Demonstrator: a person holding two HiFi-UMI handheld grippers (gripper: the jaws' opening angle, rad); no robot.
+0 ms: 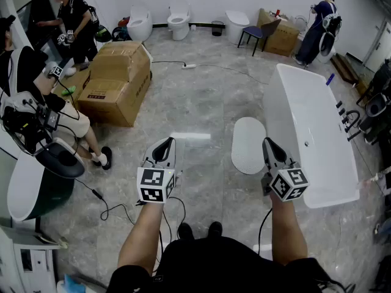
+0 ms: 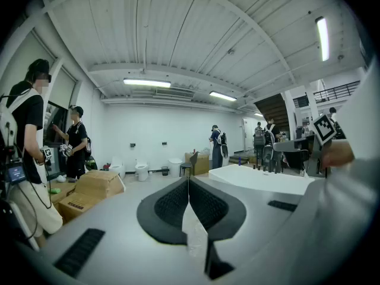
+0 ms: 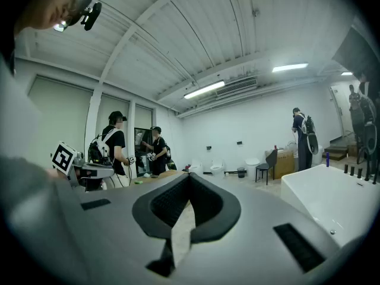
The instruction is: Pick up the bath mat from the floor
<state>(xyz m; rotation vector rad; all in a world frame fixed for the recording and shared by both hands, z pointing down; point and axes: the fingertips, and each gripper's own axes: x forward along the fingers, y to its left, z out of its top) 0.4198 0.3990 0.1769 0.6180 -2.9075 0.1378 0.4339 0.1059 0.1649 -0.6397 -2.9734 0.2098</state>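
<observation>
- Clenched on nothing at the left gripper [image 1: 165, 144] and the right gripper [image 1: 269, 143]; pads pressed together, aimed about level over the floor.
- Just ahead of the right gripper, flat beside the bathtub [image 1: 276, 112]: the white oval bath mat [image 1: 248, 145], not yet touched.
- Probably best to open the right jaws first, tip down, come in low at the near edge, and slip one jaw under the thin rim before closing.
- Visible from the head view alone: the mat. Along both gripper views, only the tub, the toilets [image 1: 179, 18], the cardboard boxes [image 1: 116, 81] and people.
</observation>
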